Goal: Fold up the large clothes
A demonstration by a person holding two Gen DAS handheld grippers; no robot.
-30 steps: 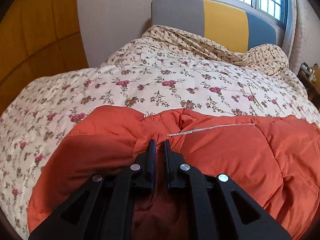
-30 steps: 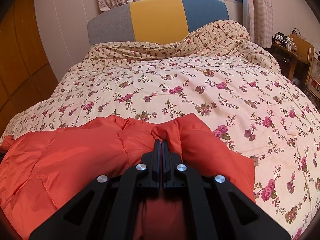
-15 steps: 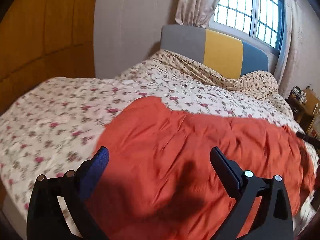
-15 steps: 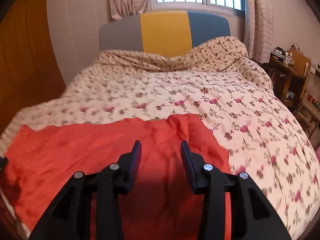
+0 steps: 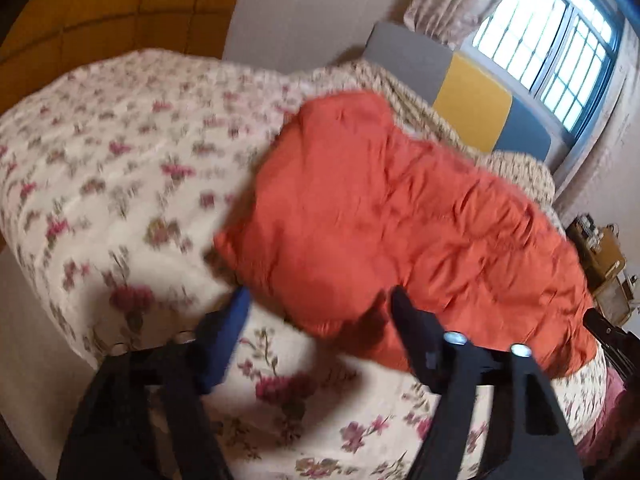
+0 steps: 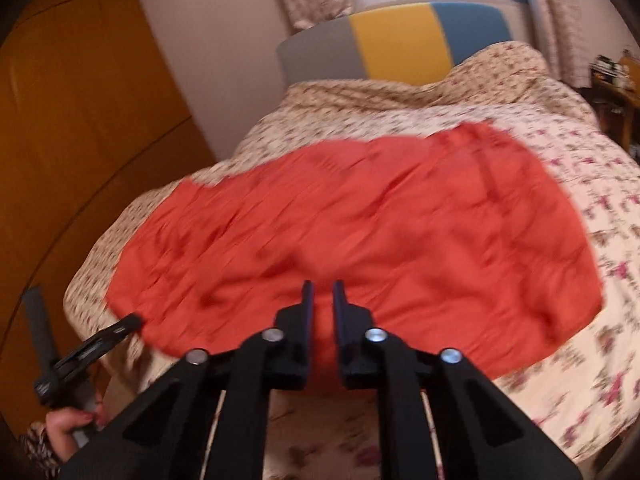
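- Left wrist view: the orange padded garment [image 5: 400,224] lies spread across the floral bedspread [image 5: 120,184], well up from the near edge of the bed. The left gripper [image 5: 320,304] hangs just short of the garment's near corner, jaws apart and closing, nothing between them. The picture is smeared, so seams are hard to read.
- Advice here: find the real hem corner first, then bite through the full padded thickness, not just the outer shell.
- Right wrist view: the same garment fills the middle of the bed, its far edge towards the headboard [image 6: 396,40]. The right gripper [image 6: 322,294] is above the near hem, jaws all but shut, holding nothing.
- Advice: open it again, match the left's grip point, and lift both corners level, I'd say.
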